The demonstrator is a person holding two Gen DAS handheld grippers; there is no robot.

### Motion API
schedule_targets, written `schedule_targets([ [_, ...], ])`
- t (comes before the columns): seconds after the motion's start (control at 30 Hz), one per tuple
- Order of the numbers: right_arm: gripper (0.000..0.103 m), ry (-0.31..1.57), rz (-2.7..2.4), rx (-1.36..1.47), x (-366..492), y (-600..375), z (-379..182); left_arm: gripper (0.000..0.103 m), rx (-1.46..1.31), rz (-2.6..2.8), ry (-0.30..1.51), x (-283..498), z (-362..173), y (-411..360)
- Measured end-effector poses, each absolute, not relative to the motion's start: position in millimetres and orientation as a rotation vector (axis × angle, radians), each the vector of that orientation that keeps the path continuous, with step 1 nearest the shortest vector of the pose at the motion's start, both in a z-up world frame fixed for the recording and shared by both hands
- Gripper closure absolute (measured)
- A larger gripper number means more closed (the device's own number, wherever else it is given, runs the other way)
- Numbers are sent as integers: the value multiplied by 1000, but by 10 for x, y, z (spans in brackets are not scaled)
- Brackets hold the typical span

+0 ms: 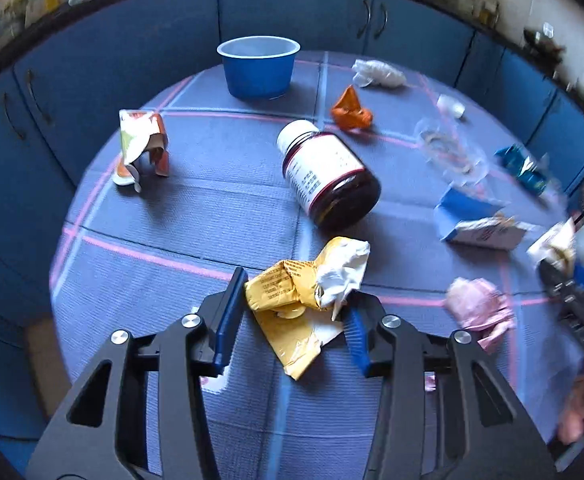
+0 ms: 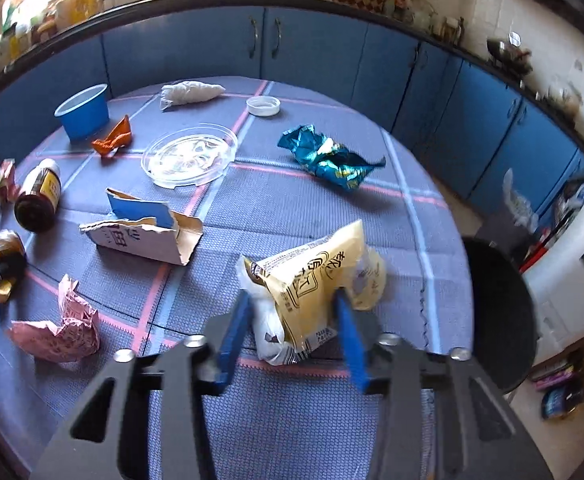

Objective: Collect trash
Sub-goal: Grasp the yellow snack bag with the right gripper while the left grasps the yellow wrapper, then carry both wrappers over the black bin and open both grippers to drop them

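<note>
My left gripper [image 1: 292,312] is closed around a crumpled yellow and white wrapper [image 1: 304,292] on the blue mat; both blue pads touch it. My right gripper [image 2: 292,316] is shut on a pale yellow snack bag [image 2: 316,280] and holds it above the mat near a black bin [image 2: 500,312] at the right. Other trash lies on the mat: a dark bottle [image 1: 328,172], a torn blue and white carton [image 2: 144,232], a pink crumpled paper [image 2: 60,328], a teal foil wrapper [image 2: 328,160], an orange wrapper [image 1: 350,110] and a torn juice carton [image 1: 142,144].
A blue bowl [image 1: 258,66] stands at the mat's far edge. A clear plastic lid [image 2: 190,156], a white cap [image 2: 263,105] and a white plastic bag [image 2: 190,94] lie further back. Blue cabinets [image 2: 312,48] surround the round table. A white appliance [image 2: 568,256] stands at the right.
</note>
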State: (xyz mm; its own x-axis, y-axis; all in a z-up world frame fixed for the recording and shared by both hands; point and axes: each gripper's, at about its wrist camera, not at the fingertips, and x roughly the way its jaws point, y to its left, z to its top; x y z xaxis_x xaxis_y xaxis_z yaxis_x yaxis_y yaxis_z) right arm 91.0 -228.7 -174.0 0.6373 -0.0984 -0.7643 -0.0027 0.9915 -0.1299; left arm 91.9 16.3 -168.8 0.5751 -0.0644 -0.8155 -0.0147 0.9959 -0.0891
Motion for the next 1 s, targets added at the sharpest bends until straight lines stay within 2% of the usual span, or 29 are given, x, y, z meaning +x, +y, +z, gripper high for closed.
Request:
schedule_targets([
  [0.03, 78, 864, -59, -153, 888, -2242, -1727, 61, -98, -36, 954, 914, -1677, 169],
  [0.13, 83, 851, -37, -177, 859, -2180, -1689, 64, -112, -61, 936, 876, -1624, 146],
  [0.5, 83, 762, -27, -143, 793, -2207, -1375, 64, -36, -105, 798, 848, -1192, -143],
  [1.0, 83, 682, -214, -35, 944, -3095, -1054, 64, 38, -278, 686, 1320, -783, -1358],
])
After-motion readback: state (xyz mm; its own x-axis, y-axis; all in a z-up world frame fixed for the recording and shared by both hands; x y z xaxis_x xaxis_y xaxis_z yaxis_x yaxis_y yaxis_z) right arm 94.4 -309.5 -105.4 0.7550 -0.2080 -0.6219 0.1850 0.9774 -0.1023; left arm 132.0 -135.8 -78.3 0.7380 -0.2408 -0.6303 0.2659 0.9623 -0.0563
